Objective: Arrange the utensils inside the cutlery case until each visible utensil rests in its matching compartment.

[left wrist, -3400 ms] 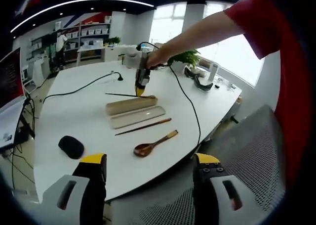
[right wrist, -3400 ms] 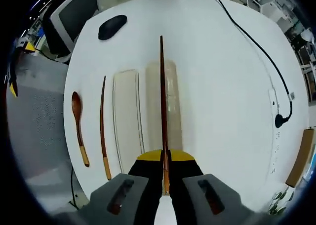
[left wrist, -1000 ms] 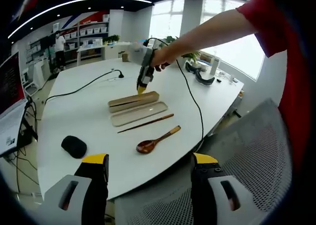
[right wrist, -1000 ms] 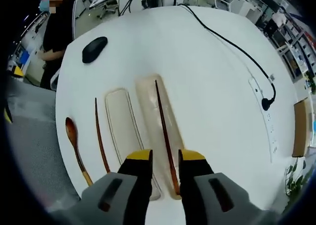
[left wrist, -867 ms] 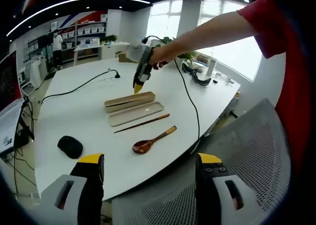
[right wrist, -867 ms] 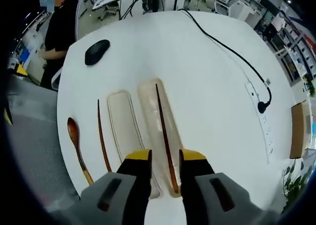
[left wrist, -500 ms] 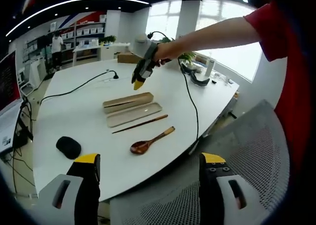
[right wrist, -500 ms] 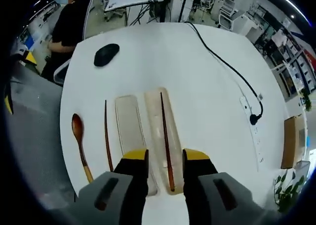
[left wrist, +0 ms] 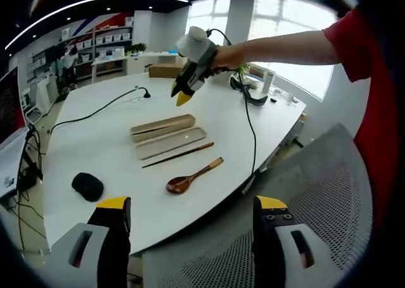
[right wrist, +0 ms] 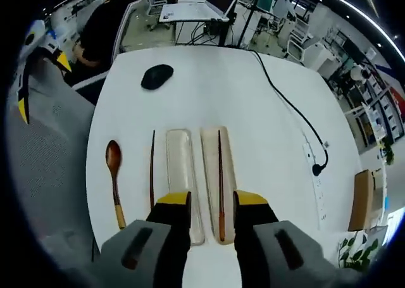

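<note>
The tan cutlery case lies open in two halves on the white table (left wrist: 95, 142). One half (left wrist: 162, 125) (right wrist: 209, 161) holds a dark chopstick (right wrist: 219, 174); the other half (left wrist: 171, 142) (right wrist: 182, 174) is bare. A second chopstick (left wrist: 178, 155) (right wrist: 152, 168) and a wooden spoon (left wrist: 193, 176) (right wrist: 115, 180) lie on the table beside the case. My right gripper (right wrist: 212, 202) (left wrist: 182, 97) hangs open well above the case, held by a hand. My left gripper (left wrist: 192, 204) stands open and apart from the table's near edge, holding nothing.
A black mouse (left wrist: 87, 185) (right wrist: 157, 76) sits near one end of the table. A black cable (right wrist: 291, 117) (left wrist: 101, 114) runs across the far side. A grey mesh chair (left wrist: 316, 193) stands at the table's edge. A person sits beyond the table.
My right gripper, earlier shut on a chopstick over the case, has let it go into the case half and risen high above it. The left view shifted only slightly.
</note>
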Available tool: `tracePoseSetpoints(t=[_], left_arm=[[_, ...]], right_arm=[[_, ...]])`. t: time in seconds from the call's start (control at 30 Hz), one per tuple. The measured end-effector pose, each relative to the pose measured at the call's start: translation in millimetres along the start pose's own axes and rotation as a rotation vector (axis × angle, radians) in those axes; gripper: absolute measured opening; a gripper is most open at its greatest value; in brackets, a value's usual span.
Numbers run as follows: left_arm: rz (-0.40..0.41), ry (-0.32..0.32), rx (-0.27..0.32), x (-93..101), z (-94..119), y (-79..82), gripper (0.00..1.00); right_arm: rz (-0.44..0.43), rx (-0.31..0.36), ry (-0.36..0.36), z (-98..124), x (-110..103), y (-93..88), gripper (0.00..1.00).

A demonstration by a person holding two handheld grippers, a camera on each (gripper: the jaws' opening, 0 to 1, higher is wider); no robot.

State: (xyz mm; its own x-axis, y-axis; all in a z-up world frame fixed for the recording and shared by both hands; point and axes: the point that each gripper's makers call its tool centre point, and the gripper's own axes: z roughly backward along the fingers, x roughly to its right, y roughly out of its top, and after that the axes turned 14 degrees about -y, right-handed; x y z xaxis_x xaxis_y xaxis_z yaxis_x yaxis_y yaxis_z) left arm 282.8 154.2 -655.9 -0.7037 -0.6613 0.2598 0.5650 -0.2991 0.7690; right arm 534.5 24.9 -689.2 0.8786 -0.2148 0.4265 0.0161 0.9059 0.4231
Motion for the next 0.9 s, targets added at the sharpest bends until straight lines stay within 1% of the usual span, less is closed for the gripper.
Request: tracePoseSetpoints(t=[0.03,0.1,0.17,0.4,0.53,0.63,0.73,0.9], left_arm=[[-0.001,0.004,-0.002,-0.2,0,-0.2,0.82],[-0.002,0.004,0.000,0.1,1,0.5,0.82],[-0.003,0.005,0.000,0.5,1,0.5,0.82],[0.000,0.006,0.001,2.7,0,-1.1,0.81],[0.003,0.007,-0.005,2.0,0,-2.9,0.81],[0.004,0.008,-0.009,0.9,0,-4.2,0.81],[0.005,0.012,-0.011,0.3,0,-4.3,0.81],[0.007,0.015,-0.008,-0.8,0,-3.9,0.80]], right_arm=[[0.008,0.004,0.000,2,-1,0.2,0.23],[-0.005,0.025,0.016,5,-5,2.4,0.22],[-0.022,0.025,0.017,8,-9,2.4,0.22],[-0.012,0.039,0.026,16,-21,2.6,0.17],[-0.013,0.042,0.036,17,-28,1.4,0.16],[-0.030,0.035,0.045,16,-34,-2.0,0.16],[-0.027,0.026,0.048,15,-39,-6.8,0.15],[-0.026,0.023,0.045,19,-41,-7.4,0.15]])
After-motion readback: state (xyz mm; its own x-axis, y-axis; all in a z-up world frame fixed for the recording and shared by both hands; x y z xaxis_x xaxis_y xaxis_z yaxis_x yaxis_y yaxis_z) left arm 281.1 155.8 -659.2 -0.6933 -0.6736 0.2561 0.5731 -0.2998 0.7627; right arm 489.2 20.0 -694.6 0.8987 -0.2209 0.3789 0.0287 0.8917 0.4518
